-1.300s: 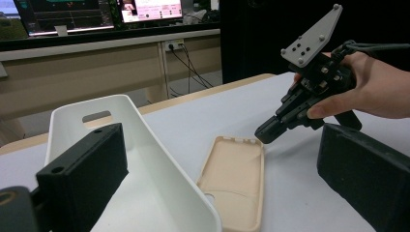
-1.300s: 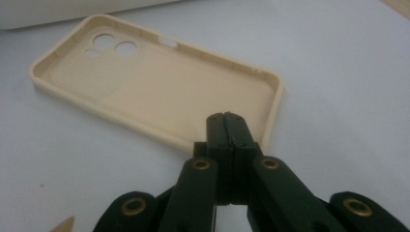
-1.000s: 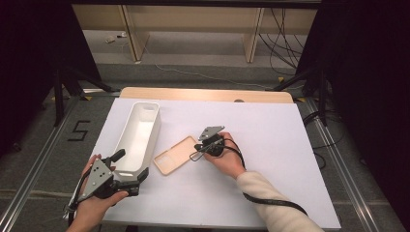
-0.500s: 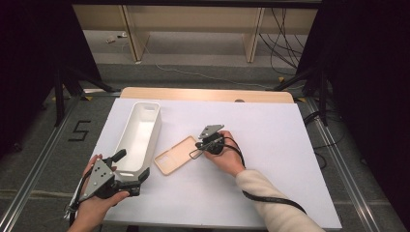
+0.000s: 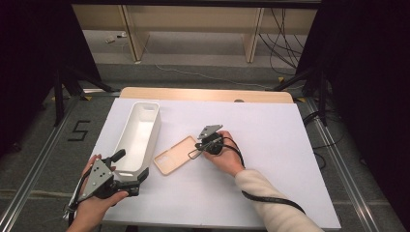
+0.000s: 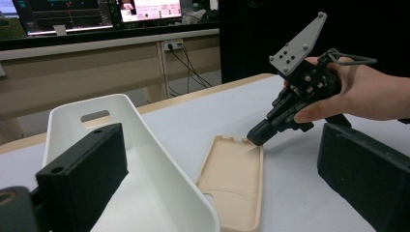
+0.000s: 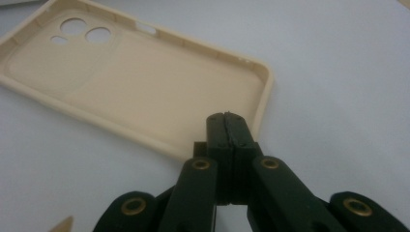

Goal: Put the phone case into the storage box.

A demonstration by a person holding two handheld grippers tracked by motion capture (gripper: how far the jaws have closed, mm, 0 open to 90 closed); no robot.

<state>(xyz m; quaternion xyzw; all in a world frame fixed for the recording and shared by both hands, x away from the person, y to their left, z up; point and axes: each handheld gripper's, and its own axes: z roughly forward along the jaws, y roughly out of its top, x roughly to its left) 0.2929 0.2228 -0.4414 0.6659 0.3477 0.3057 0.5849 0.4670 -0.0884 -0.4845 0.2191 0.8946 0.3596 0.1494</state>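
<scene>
A beige phone case lies hollow side up on the white table, camera cut-outs at its far end in the right gripper view. My right gripper is shut, its tips down at the case's end rim; I see no rim between the pads. A long white bin stands left of the case. My left gripper is open wide at the bin's near end, whose right wall stands between the jaws untouched.
The white table top stretches right and behind the case. A wooden strip edges its far side. Past it are a floor with cables and wooden shelf legs. Dark curtains flank both sides.
</scene>
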